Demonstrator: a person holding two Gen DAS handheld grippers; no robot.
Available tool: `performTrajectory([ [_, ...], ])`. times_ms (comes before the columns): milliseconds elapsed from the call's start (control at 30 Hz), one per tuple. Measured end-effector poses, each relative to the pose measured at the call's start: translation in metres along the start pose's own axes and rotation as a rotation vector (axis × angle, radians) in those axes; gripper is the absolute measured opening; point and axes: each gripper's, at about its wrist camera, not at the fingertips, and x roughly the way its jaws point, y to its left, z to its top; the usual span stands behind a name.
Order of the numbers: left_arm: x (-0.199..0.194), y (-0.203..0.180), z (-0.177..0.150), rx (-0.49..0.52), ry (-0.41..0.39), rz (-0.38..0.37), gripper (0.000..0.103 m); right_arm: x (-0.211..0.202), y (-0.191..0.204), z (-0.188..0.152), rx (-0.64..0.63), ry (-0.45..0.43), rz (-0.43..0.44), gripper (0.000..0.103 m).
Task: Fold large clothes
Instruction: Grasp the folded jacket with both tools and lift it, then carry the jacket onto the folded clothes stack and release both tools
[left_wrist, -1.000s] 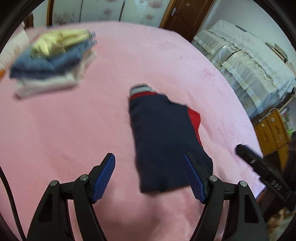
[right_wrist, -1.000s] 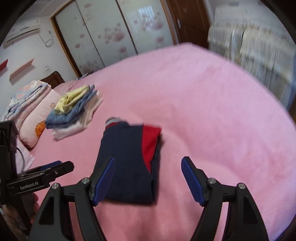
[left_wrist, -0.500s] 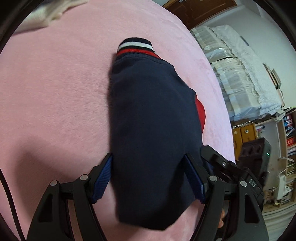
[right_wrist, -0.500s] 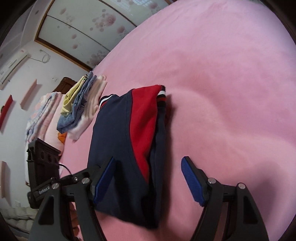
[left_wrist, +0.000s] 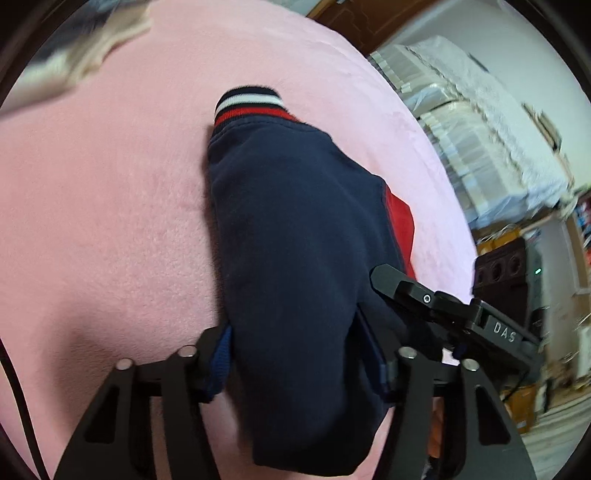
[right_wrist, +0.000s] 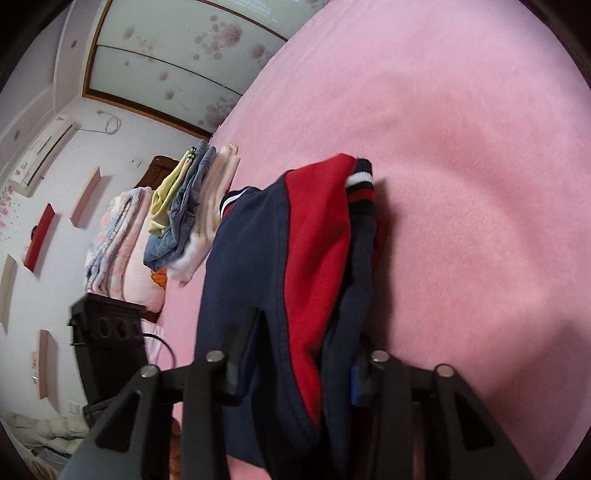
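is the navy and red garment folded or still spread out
Folded: the navy and red garment lies as a narrow stacked bundle on the pink bed, layers showing along its right edge, striped cuffs at the far end.

Left gripper (left_wrist: 301, 356): matte black linkage arms, 4 silver pivot pins, ribbed blue finger pads (left_wrist: 221, 360), thin black cable at left edge, right gripper (right_wrist: 295, 360): same black frame, 4 silver pins, blue pad, white "DAS" lettering.

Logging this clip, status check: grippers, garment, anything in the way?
Left gripper and right gripper both straddle the near end of the folded navy sweatshirt, grip unclear. Sweatshirt lies on pink bedspread. Stack of folded clothes beyond, apart.
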Motion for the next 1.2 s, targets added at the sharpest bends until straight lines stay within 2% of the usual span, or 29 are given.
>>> performTrajectory([
  [67,-0.007,-0.009,0.0,0.026,-0.01,0.026,0.047,-0.004,0.007,-0.003,-0.013,-0.016,-0.022,0.029],
  [167,-0.022,-0.017,-0.002,0.048,-0.016,0.046,0.044,-0.013,0.019,-0.009,-0.031,-0.033,-0.043,0.025],
  [533,-0.095,-0.031,-0.023,0.076,-0.023,0.093,0.042,-0.027,0.072,-0.048,-0.06,-0.013,-0.027,0.024],
  [667,-0.13,-0.022,-0.033,0.076,-0.043,0.108,0.042,-0.025,0.105,-0.061,-0.084,-0.001,-0.01,0.024],
  [833,-0.191,0.013,-0.037,0.055,-0.05,0.122,0.042,-0.008,0.152,-0.068,-0.092,0.034,0.02,0.024],
  [1033,-0.254,0.05,-0.004,0.058,-0.097,0.135,0.042,0.021,0.217,-0.059,-0.141,0.06,0.066,0.024],
  [1200,-0.3,0.079,0.063,0.107,-0.193,0.163,0.043,0.057,0.274,-0.013,-0.158,0.05,0.117,0.024],
])
